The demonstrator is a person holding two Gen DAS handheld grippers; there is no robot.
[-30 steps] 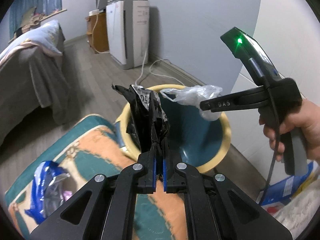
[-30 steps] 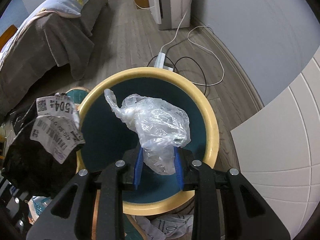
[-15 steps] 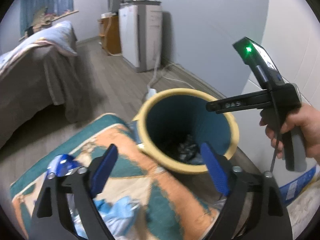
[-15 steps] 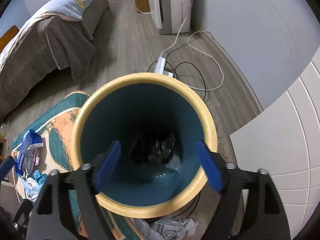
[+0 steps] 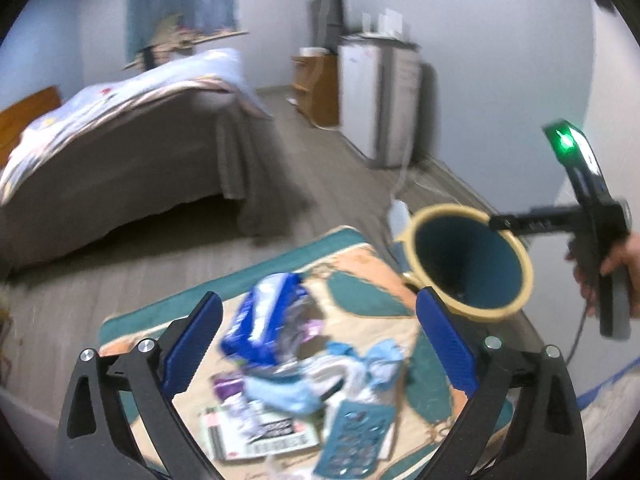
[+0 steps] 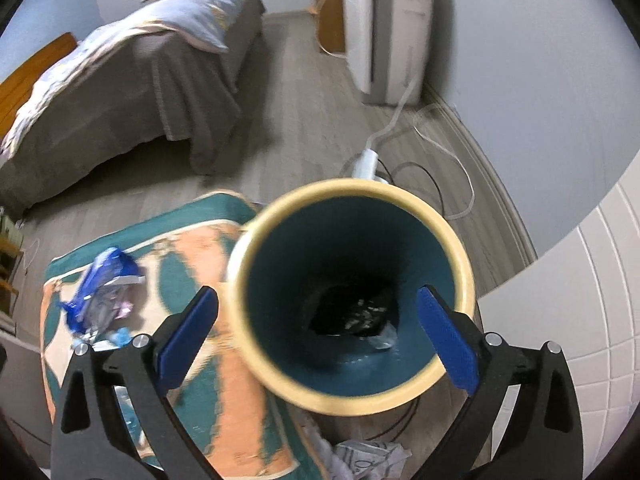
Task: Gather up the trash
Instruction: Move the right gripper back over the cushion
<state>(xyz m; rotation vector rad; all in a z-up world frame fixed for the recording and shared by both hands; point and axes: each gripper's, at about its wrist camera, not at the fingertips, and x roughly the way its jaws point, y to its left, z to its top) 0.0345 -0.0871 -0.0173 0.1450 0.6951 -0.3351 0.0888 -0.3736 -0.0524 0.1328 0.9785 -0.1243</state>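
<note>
Left wrist view: the left gripper (image 5: 318, 344), jaws just spread wide and empty, hangs right over the litter pile (image 5: 304, 376) on the rug (image 5: 360, 264), so it's the nearer hand. The pile is too blurry to sort.

Right wrist view: the right gripper (image 6: 316, 340), also just opened with nothing held, sits above the bin (image 6: 460, 260); dark trash lies at the bottom.

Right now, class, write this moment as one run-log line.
left gripper: open, empty, over rug litter | right gripper: open, empty, above bin | black bag and clear bag: in bin | both jaws just opened
</note>
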